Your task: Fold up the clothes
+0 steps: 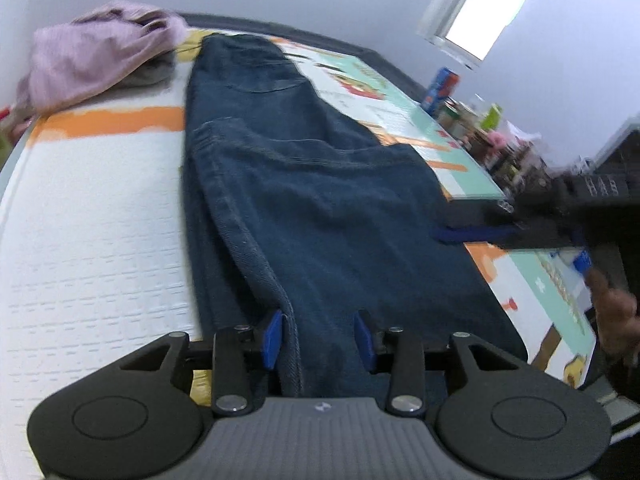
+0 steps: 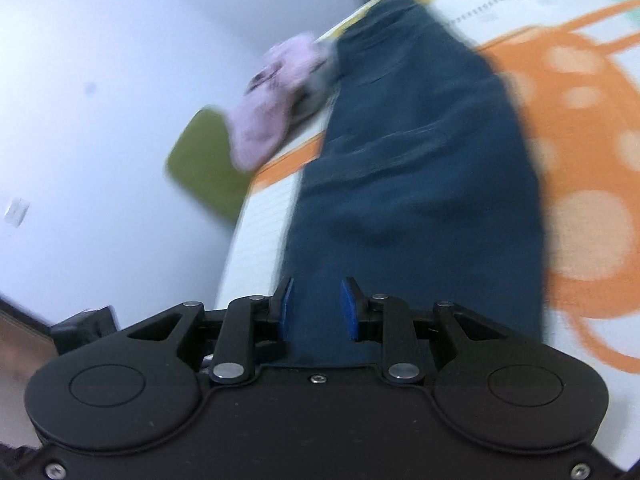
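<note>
The left gripper (image 1: 318, 334) is held low and level, its blue pads (image 1: 273, 338) parted with a clear gap between them. The right gripper (image 2: 316, 308) is likewise spread, its pads (image 2: 349, 312) apart; in the left view it is seen reaching in from the right side, blurred, with a hand (image 1: 614, 316) glimpsed just below it.

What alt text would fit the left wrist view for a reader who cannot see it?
Dark blue jeans lie flat along a colourful printed mat, with the left gripper, jaws open, at their near end. The right gripper reaches in at the jeans' right edge, and a pink garment sits bunched at the far left.
</note>
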Action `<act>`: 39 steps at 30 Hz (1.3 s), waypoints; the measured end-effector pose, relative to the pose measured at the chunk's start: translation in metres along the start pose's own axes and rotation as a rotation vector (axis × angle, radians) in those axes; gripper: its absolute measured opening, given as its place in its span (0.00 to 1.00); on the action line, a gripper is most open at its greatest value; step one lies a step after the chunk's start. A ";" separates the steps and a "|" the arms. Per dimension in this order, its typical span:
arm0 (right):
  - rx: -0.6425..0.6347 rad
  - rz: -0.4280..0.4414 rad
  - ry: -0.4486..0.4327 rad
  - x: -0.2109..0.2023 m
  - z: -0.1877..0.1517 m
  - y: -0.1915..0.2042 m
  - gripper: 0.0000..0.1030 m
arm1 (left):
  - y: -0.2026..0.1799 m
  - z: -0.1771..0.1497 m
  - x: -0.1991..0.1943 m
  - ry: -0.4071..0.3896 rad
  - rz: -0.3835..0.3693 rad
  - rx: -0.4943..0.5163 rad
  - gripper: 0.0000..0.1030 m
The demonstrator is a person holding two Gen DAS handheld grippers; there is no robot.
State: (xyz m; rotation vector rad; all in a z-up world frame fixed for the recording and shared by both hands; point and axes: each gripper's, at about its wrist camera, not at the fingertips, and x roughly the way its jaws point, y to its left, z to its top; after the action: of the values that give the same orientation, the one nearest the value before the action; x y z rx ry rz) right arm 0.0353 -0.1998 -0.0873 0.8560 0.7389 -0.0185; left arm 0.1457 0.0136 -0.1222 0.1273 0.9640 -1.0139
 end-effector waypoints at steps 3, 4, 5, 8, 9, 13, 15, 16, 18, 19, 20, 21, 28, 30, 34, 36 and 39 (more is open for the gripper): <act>-0.045 0.026 0.106 0.032 0.013 0.023 0.25 | -0.011 -0.005 0.004 0.007 0.008 0.045 0.43; -0.050 0.028 0.142 0.044 0.015 0.028 0.25 | -0.011 -0.005 0.005 0.007 0.004 0.045 0.44; -0.054 0.030 0.174 0.055 0.018 0.034 0.25 | -0.011 -0.006 0.005 0.006 -0.003 0.040 0.45; -0.060 0.019 0.255 0.082 0.018 0.046 0.25 | -0.010 -0.008 0.006 0.002 -0.006 0.030 0.46; -0.068 0.003 0.277 0.089 0.017 0.048 0.25 | -0.009 -0.008 0.005 0.000 -0.007 0.028 0.46; -0.097 -0.062 0.363 0.118 0.013 0.058 0.25 | -0.006 -0.009 0.000 -0.004 -0.011 0.022 0.46; -0.113 -0.105 0.383 0.124 0.012 0.059 0.24 | -0.004 -0.012 -0.003 -0.001 -0.011 0.019 0.46; -0.121 -0.127 0.390 0.127 0.011 0.059 0.23 | -0.003 -0.013 -0.005 0.001 -0.012 0.017 0.46; -0.129 -0.163 0.399 0.129 0.011 0.057 0.20 | 0.000 -0.016 -0.008 0.004 -0.007 0.014 0.46; -0.126 -0.172 0.398 0.128 0.011 0.054 0.19 | 0.002 -0.018 -0.010 0.004 0.000 0.011 0.46; -0.122 -0.181 0.397 0.127 0.011 0.052 0.19 | 0.005 -0.018 -0.012 0.004 0.006 0.008 0.46; -0.119 -0.190 0.397 0.126 0.011 0.049 0.18 | 0.008 -0.019 -0.014 0.001 0.016 0.003 0.46; -0.074 -0.231 0.366 0.113 0.016 0.030 0.14 | 0.029 -0.018 -0.027 -0.044 0.099 -0.049 0.46; -0.065 -0.257 0.356 0.109 0.017 0.024 0.14 | 0.034 -0.014 -0.027 -0.059 0.099 -0.046 0.46; -0.031 -0.261 0.357 0.105 0.018 0.013 0.18 | 0.038 -0.006 -0.016 -0.064 0.092 -0.014 0.47; -0.022 -0.255 0.354 0.102 0.018 0.012 0.18 | 0.039 -0.004 -0.010 -0.061 0.074 0.002 0.46; -0.026 -0.256 0.350 0.100 0.016 0.014 0.18 | 0.040 -0.002 -0.001 -0.055 0.072 0.013 0.46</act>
State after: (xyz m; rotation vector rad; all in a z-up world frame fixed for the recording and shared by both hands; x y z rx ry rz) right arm 0.1242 -0.1750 -0.1310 0.7431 1.1727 -0.0890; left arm 0.1750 0.0372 -0.1356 0.1438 0.8968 -0.9528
